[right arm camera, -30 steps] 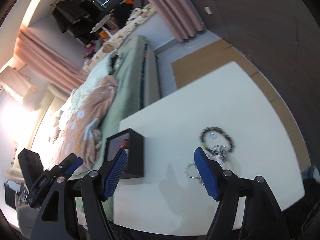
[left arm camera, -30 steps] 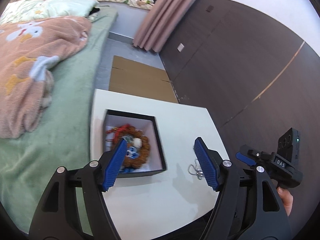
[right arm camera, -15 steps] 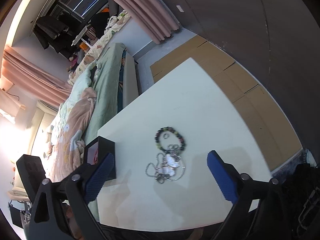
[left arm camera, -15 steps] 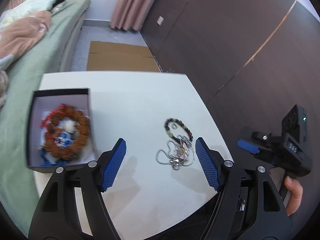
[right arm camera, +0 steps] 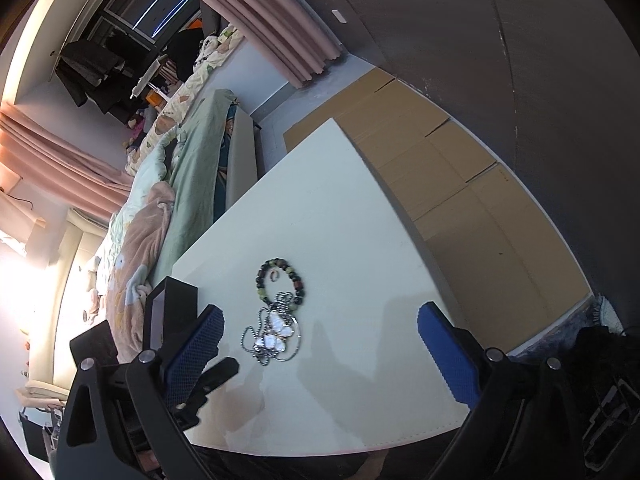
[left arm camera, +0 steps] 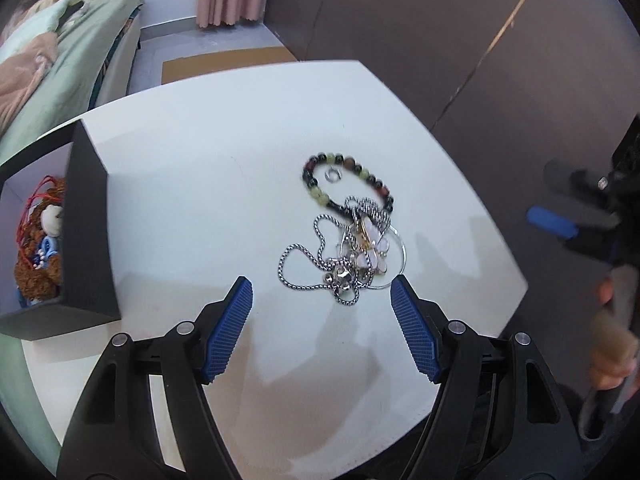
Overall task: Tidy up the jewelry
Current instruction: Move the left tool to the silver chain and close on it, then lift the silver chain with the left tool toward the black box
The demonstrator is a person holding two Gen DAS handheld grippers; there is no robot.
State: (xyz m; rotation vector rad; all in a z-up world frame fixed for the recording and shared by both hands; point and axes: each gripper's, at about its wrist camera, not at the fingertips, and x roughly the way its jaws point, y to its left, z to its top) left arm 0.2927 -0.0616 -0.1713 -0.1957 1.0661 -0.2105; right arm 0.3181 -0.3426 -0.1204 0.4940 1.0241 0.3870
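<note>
Partly done I'd say: the open black box (left arm camera: 86,216) holds some pieces, but the tangled silver chains (left arm camera: 340,248) and multicoloured beaded bracelet (left arm camera: 344,180) sit on the white surface (left arm camera: 208,168). Left tool (left arm camera: 320,300) and right tool (right arm camera: 320,328) both gape wide, empty.

I'm seeing the table (left arm camera: 248,168) showing as smooth white laminate, faintly glossy, catching soft shadows. The chain (left arm camera: 316,256) is reading as bright twisted metal, shiny. The bracelet (left arm camera: 320,196) is looking like polished stone or glass beads, glossy. The small ring (left arm camera: 333,175) is gleaming like metal. The butterfly pendant (left arm camera: 370,246) is showing pearly, glassy petals in a metal frame. The box (left arm camera: 90,216) is appearing matt black, like card. The left gripper (left arm camera: 320,324) is wearing ribbed blue pads (left arm camera: 228,332), rubbery-looking, on matt black plastic arms. I'm noting the blanket (right arm camera: 140,240) looking fleecy, the curtain (right arm camera: 288,32) looking like soft cloth, the floor sheet (right arm camera: 460,184) looking like plain cardboard.
</note>
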